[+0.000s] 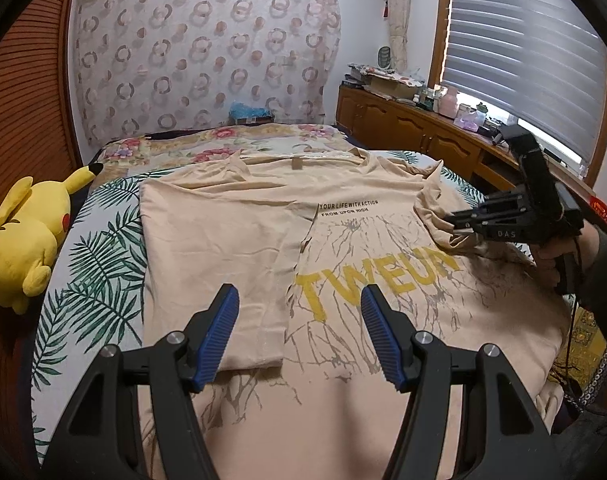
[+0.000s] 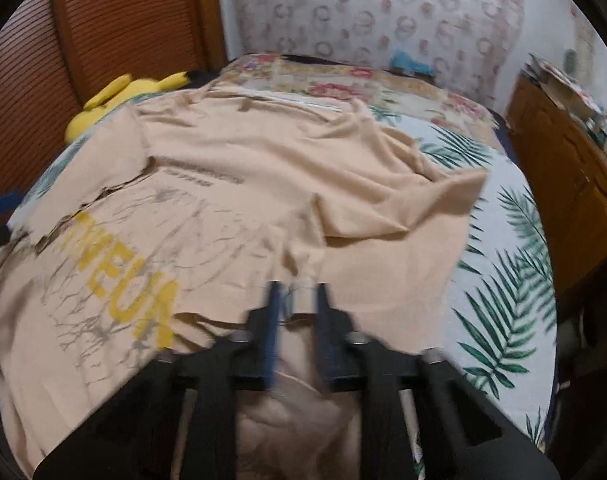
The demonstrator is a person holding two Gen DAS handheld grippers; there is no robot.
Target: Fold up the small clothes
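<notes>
Two tongs over the bed point(image 1: 103, 280), left tongs point(image 1: 299, 334) level, spread wide, empty, right tongs point(image 2: 297, 300) tilted down, pinching the shirt point(image 1: 223, 232) sleeve point(image 2: 403, 208).

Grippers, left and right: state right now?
Left gripper: open, holding nothing, above the beige printed cotton T-shirt.
Right gripper: shut on the T-shirt's right sleeve fabric.
</notes>
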